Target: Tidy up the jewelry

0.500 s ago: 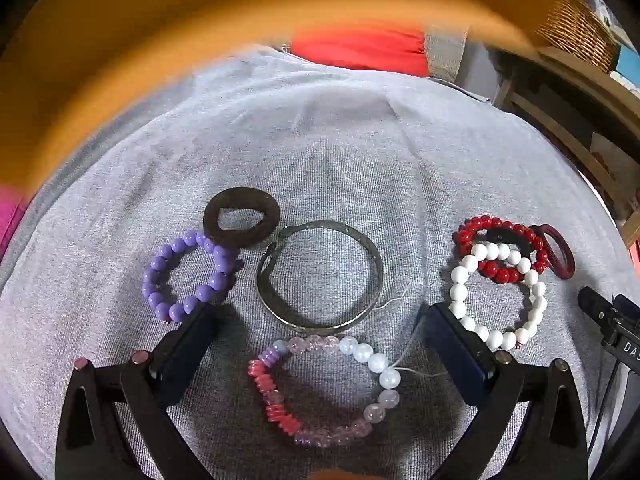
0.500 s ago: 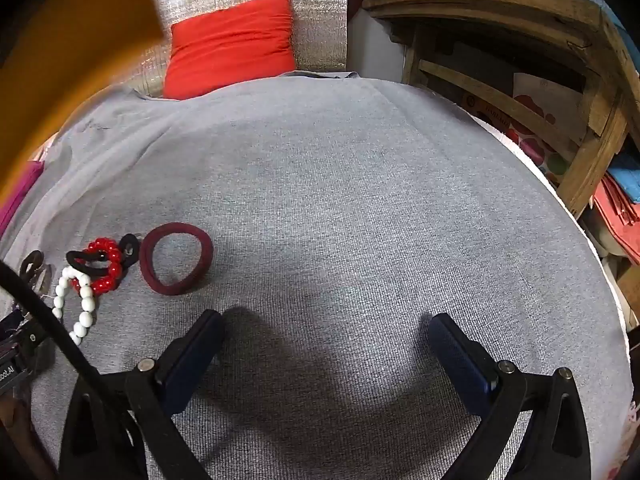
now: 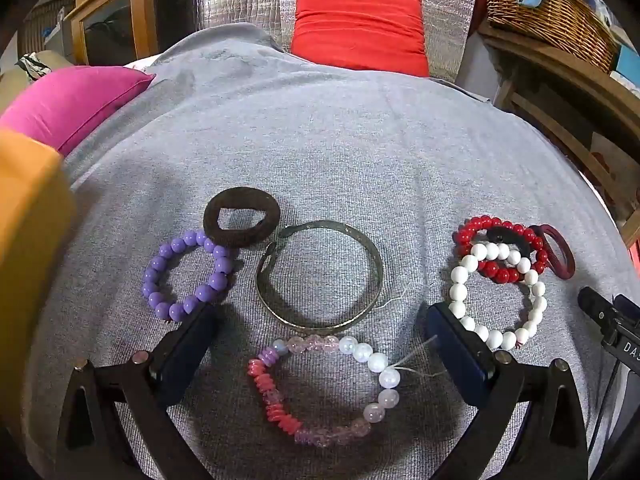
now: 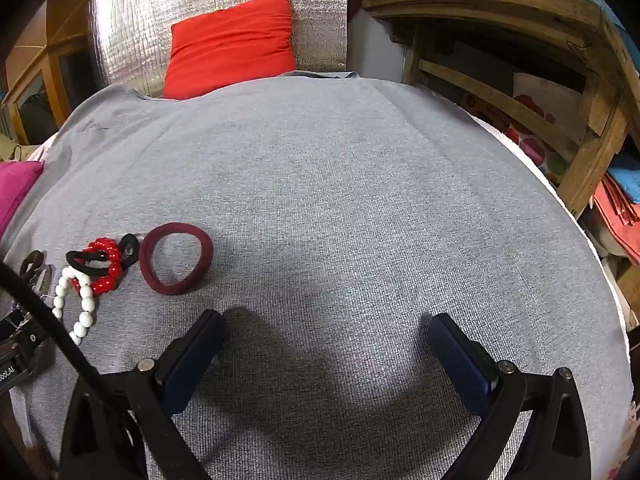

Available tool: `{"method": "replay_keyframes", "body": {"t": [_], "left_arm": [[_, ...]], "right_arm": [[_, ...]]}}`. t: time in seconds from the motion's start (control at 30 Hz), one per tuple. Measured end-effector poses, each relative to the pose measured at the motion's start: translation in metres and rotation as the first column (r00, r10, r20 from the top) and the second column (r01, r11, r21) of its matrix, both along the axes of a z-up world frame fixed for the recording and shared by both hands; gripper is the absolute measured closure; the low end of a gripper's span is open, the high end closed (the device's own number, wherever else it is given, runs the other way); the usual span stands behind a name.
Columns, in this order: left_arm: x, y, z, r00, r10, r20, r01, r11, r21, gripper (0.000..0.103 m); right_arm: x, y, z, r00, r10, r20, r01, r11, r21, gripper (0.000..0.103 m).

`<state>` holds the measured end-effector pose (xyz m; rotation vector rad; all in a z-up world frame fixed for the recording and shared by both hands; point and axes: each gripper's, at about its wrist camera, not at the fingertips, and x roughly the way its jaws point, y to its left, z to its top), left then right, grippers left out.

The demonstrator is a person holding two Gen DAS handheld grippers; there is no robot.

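Jewelry lies on a grey cloth (image 3: 320,140). In the left wrist view: a purple bead bracelet (image 3: 186,276), a dark brown hair tie (image 3: 241,222), a metal bangle (image 3: 319,276), a pink, lilac and white bead bracelet (image 3: 324,390), a white bead bracelet (image 3: 496,292) overlapping a red bead bracelet (image 3: 502,248), a black hair tie (image 3: 508,238) and a maroon hair tie (image 3: 554,250). My left gripper (image 3: 318,344) is open, low over the mixed bracelet. My right gripper (image 4: 326,346) is open over bare cloth, right of the maroon hair tie (image 4: 176,258).
An orange box edge (image 3: 28,260) fills the left side of the left wrist view. A pink cushion (image 3: 68,104) and a red cushion (image 3: 360,30) lie at the back. Wooden furniture (image 4: 520,60) with a wicker basket (image 3: 548,12) stands at the right.
The blurred orange thing that covered the top of both views has moved away to the left. Both grippers and the jewelry stayed where they were.
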<state>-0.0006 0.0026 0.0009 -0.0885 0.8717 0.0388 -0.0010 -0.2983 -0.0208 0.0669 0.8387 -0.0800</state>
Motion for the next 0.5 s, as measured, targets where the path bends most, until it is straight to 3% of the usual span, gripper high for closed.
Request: {"method": "replay_keyframes", "body": {"t": [0.5], "left_arm": [[0.0006,0.0004,0.0005,1.0,0.001,-0.001,-0.001,1.0,0.002,0.0]], "right_arm": [[0.0006,0.0008,-0.002,1.0,0.0,0.0,0.0,1.0,0.0,0.0]]}}
